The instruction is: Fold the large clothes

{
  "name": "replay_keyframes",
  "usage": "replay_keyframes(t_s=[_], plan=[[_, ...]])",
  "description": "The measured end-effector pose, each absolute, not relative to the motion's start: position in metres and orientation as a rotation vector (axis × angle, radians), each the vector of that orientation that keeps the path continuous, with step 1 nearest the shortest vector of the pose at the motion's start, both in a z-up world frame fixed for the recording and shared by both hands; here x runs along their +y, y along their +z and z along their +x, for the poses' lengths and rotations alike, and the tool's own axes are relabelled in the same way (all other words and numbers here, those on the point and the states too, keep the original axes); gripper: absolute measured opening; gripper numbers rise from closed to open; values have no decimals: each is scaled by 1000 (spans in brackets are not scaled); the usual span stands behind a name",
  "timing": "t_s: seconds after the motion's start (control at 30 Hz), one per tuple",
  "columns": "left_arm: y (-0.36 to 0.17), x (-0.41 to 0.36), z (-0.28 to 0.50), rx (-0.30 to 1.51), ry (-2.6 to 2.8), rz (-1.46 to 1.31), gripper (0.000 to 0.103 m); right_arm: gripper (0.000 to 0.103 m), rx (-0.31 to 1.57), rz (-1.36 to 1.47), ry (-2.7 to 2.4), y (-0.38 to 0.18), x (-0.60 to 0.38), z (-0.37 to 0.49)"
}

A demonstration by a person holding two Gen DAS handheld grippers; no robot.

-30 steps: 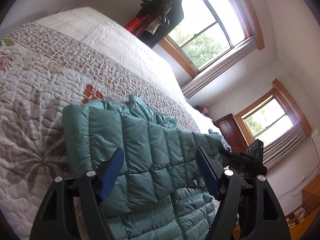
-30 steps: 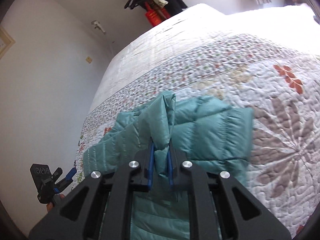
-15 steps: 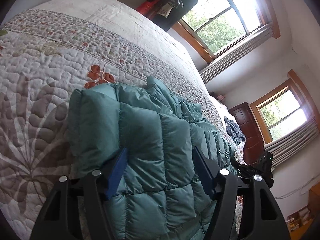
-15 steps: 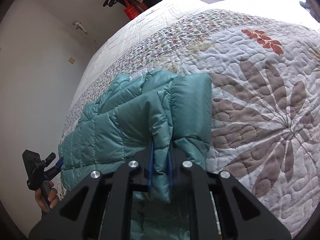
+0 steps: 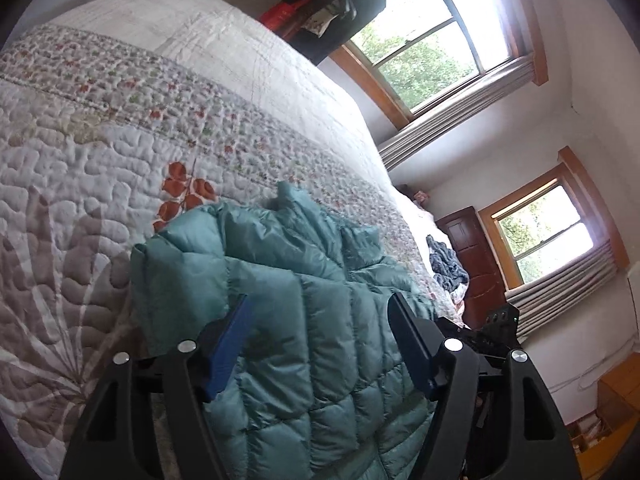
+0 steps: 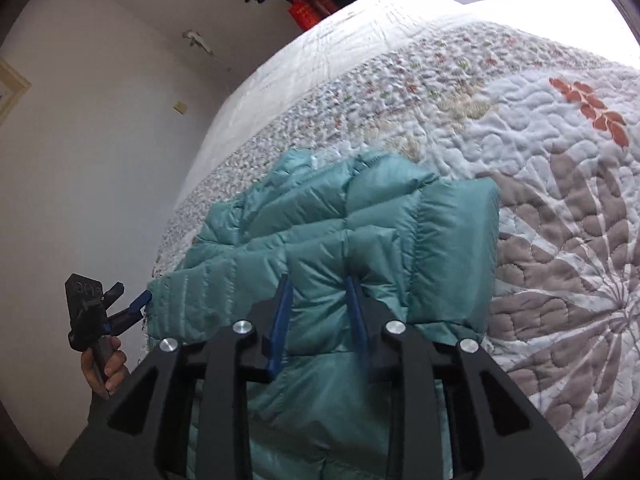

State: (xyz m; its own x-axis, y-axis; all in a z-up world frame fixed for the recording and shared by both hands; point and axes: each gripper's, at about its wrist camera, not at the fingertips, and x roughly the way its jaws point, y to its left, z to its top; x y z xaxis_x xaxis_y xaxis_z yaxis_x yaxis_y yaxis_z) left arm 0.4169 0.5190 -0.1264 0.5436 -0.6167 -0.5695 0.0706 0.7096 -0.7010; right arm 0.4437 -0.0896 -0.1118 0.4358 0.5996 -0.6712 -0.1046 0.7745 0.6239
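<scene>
Teal puffer jacket (image 6: 352, 240) folded on the quilted bed (image 5: 100, 152), both claws parted.

Near edge of the bed carrying the jacket, its folded end squared off toward the grey flower print, its length trailing off the near edge. Right claw (image 6: 320, 320) partly spread, blue fingers (image 6: 280, 320) pressed against a padded panel bulging between them, not pinched shut. Left claw (image 5: 320, 344) wide apart above the quilted panels, gripping nothing; seen in the right view at far left, held in a hand (image 6: 104, 368), tip just beside the jacket's left edge. Broad bare quilt to the far side and right of the jacket. Dark clothing heap (image 5: 448, 268) near the bed's right edge, well apart. No legible writing; red item (image 6: 304, 12) by the far wall too blurred to read.
</scene>
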Motion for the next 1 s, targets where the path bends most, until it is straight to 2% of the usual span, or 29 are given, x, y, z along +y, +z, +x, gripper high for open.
replay_keyframes(t_s=[0.1,0.17,0.3,0.4,0.47,0.53,0.6,0.67,0.7,0.73,0.87,0.93,1.0], plan=[[-152,518,427,958,-426,-689,68,4,1055,576,448,-133,-99,446],[-159,515,428,970,-422,-687,66,0,1064,570,454,-139,-101,445],[-131,517,407,903,-444,-652,67,22,1016,605,495,-116,-110,428],[-105,514,375,850,-529,-616,70,22,975,580,590,-94,-107,401],[-109,505,360,876,-596,-617,73,22,1003,551,609,-99,-103,392],[-127,498,360,935,-593,-607,72,17,1043,519,575,-115,-102,392],[-150,495,367,990,-549,-603,70,8,1073,505,543,-131,-104,395],[-164,495,372,1035,-524,-613,61,12,1075,533,546,-131,-106,392],[-159,497,369,1017,-528,-622,61,17,1063,545,552,-126,-107,388],[-153,497,364,992,-548,-627,62,20,1043,546,570,-118,-107,381],[-135,491,344,924,-639,-600,74,21,1024,542,584,-109,-112,367],[-147,483,349,982,-582,-542,75,17,1063,540,542,-124,-114,374],[-161,482,357,1034,-549,-556,71,17,1075,554,537,-130,-113,377]])
